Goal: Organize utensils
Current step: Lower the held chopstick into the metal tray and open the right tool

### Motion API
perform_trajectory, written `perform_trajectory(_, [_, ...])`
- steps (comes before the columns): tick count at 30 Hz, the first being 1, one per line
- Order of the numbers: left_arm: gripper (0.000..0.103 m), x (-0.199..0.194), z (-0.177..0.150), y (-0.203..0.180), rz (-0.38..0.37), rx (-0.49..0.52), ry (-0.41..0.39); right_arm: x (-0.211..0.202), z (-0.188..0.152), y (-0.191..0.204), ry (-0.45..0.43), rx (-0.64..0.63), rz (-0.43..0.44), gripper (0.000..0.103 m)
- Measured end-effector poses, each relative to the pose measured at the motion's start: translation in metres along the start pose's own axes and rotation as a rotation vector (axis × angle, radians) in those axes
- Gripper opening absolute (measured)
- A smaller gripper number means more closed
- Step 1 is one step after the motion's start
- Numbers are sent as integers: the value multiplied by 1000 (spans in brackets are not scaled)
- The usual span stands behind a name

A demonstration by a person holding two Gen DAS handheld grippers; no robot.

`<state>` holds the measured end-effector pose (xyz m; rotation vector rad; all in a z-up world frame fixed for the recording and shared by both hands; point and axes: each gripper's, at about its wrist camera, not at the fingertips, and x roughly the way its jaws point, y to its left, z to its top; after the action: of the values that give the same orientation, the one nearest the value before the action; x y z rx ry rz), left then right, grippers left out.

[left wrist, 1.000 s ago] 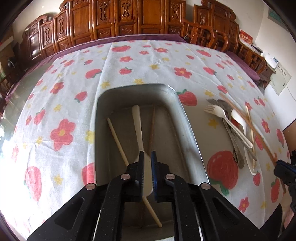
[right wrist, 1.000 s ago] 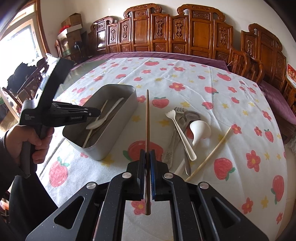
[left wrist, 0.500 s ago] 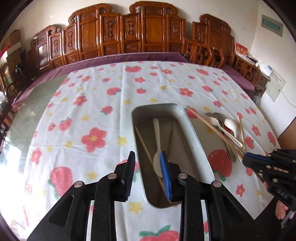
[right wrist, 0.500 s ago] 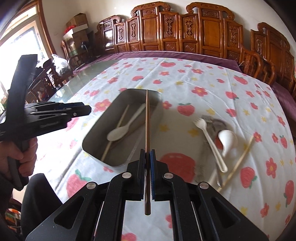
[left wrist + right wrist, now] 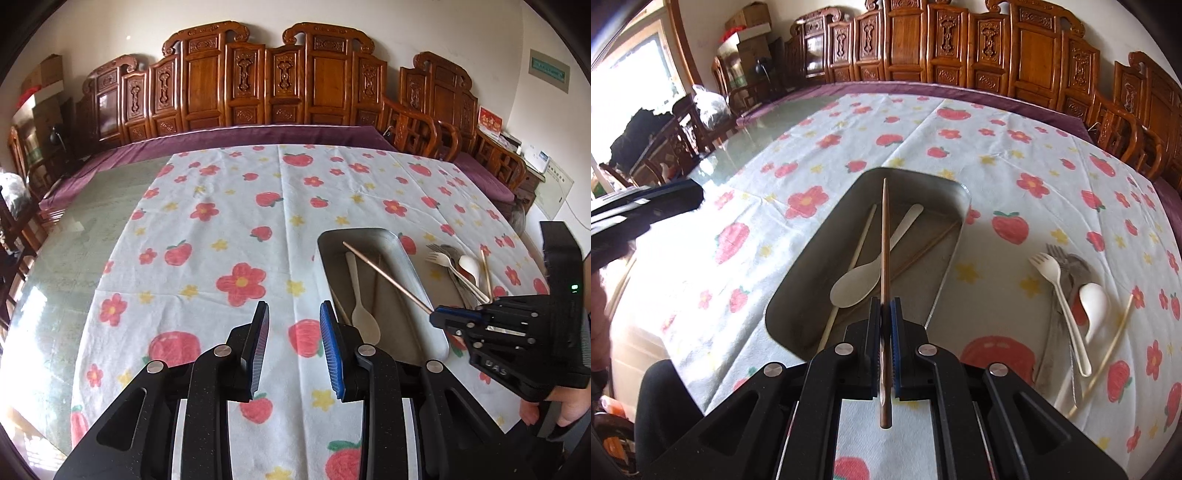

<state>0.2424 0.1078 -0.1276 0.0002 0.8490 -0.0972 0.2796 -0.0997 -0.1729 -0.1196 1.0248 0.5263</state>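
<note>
A grey metal tray (image 5: 406, 258) (image 5: 945, 266) lies on the flowered tablecloth and holds a cream spoon (image 5: 360, 295) (image 5: 871, 269), a pale chopstick (image 5: 858, 251) and a brown chopstick (image 5: 927, 247). My right gripper (image 5: 885, 306) (image 5: 441, 316) is shut on a brown chopstick (image 5: 884, 240) (image 5: 388, 275) that points out over the tray. My left gripper (image 5: 293, 321) is open and empty, above the cloth left of the tray.
Right of the tray lie a cream fork (image 5: 1060, 291) (image 5: 443, 262), a white soup spoon (image 5: 1093, 302), metal cutlery (image 5: 1075, 266) and a pale chopstick (image 5: 1108, 343). Carved wooden chairs (image 5: 280, 92) line the far table edge.
My left gripper let go of the cream spoon in the tray, opened, and drew back to the left. My right gripper carried the brown chopstick over the tray.
</note>
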Motion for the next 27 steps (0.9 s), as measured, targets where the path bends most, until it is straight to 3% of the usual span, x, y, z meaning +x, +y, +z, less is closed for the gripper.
perform_trajectory(14, [27,1,-4,10,22,-9,9,39,4,12,61,58,52,6])
perform_trajectory(27, [29,3,-6,-3,16,4,11,11,0,3,-33,60,111,8])
